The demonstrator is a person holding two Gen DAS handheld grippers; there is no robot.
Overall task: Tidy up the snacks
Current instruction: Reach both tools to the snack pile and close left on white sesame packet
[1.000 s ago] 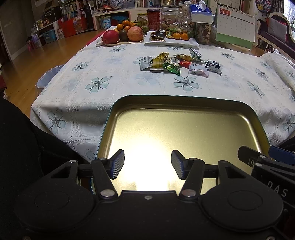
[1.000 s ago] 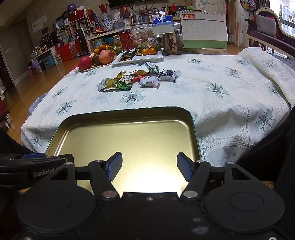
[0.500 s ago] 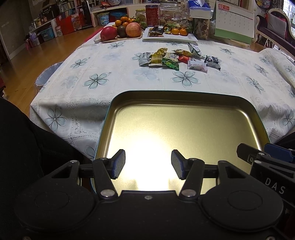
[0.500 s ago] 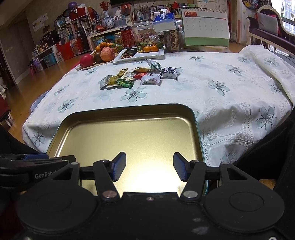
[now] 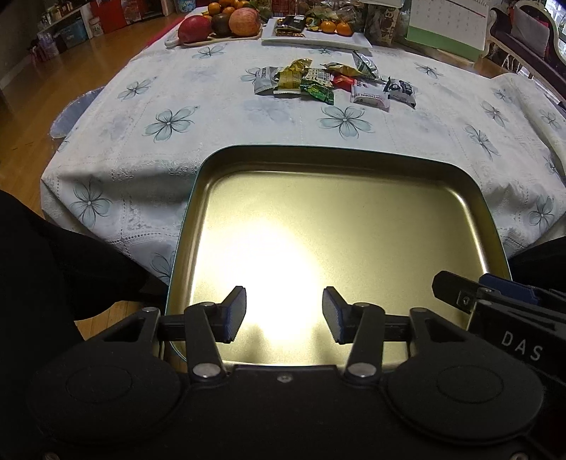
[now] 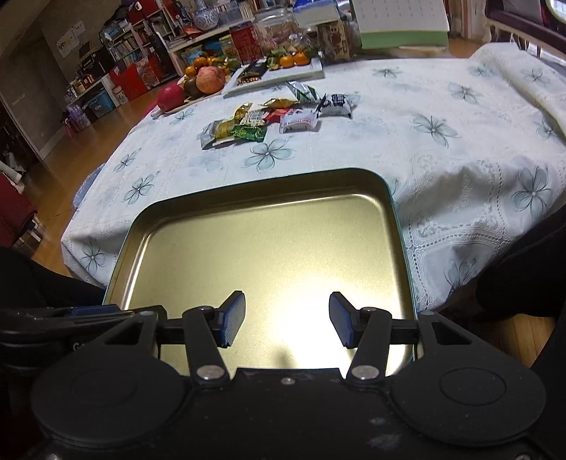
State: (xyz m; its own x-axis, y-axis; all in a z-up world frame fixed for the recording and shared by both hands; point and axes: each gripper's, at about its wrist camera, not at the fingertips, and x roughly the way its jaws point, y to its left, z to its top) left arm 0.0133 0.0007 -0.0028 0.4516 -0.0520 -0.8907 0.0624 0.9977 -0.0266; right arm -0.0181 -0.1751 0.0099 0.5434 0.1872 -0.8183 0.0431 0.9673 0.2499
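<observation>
A pile of several wrapped snacks (image 5: pixel 329 83) lies in the middle of the flowered tablecloth; it also shows in the right wrist view (image 6: pixel 272 116). An empty gold metal tin tray (image 5: pixel 339 155) sits at the near table edge, also in the right wrist view (image 6: pixel 261 180). My left gripper (image 5: pixel 284 315) is open and empty above the tray's near part. My right gripper (image 6: pixel 287 323) is open and empty above the same tray, to the right of the left one. Both are well short of the snacks.
A board with apples and oranges (image 5: pixel 219 24) and a white plate with oranges (image 5: pixel 318 35) stand at the far edge. A desk calendar (image 5: pixel 445 32) stands at the far right. The tablecloth (image 5: pixel 169 120) hangs over the near edge. Wooden floor (image 5: pixel 42 81) lies at left.
Both grippers have moved forward and tilted down toward the table, so the tray and snacks sit nearer and higher in view. Both stay open and empty.
</observation>
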